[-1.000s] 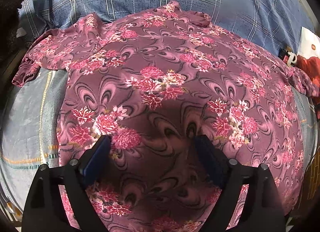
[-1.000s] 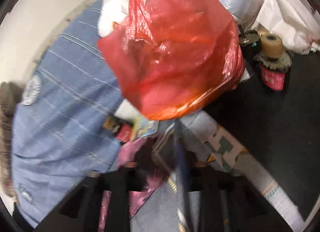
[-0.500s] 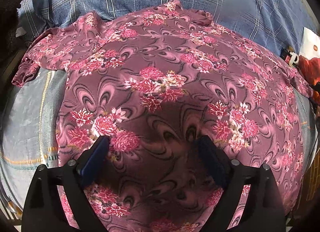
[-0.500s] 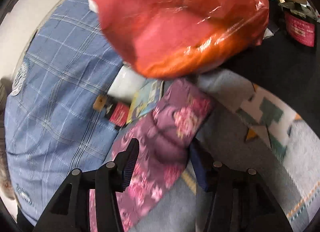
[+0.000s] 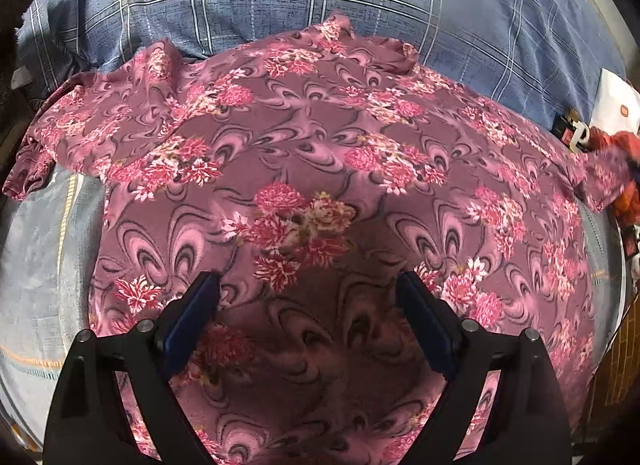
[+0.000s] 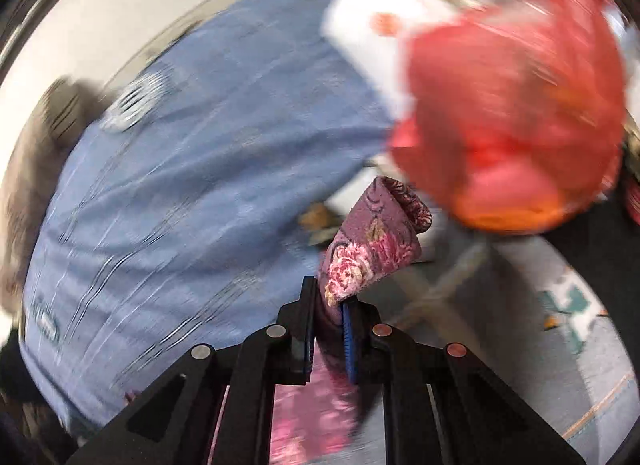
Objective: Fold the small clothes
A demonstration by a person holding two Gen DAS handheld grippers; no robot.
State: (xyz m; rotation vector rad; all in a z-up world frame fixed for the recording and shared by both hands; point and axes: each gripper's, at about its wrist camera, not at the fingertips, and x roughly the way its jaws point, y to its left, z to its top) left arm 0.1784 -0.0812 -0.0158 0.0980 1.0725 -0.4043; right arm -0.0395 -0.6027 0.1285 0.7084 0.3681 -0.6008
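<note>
Barely started: the maroon floral-print top [image 5: 320, 169] lies spread flat, unfolded, on the bed, right gripper [image 6: 330, 305] just clamped on its sleeve end, left gripper [image 5: 308, 285] hovering wide open.

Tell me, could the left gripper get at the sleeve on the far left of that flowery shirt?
Probably yes. The left gripper hovers open over the flowery shirt, holding nothing, and the sleeve lies uncovered at the left edge with nothing in the way.

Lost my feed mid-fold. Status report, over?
Left gripper open above the floral top. Right gripper just closed, shut on its sleeve. Red bag close by the sleeve.
</note>
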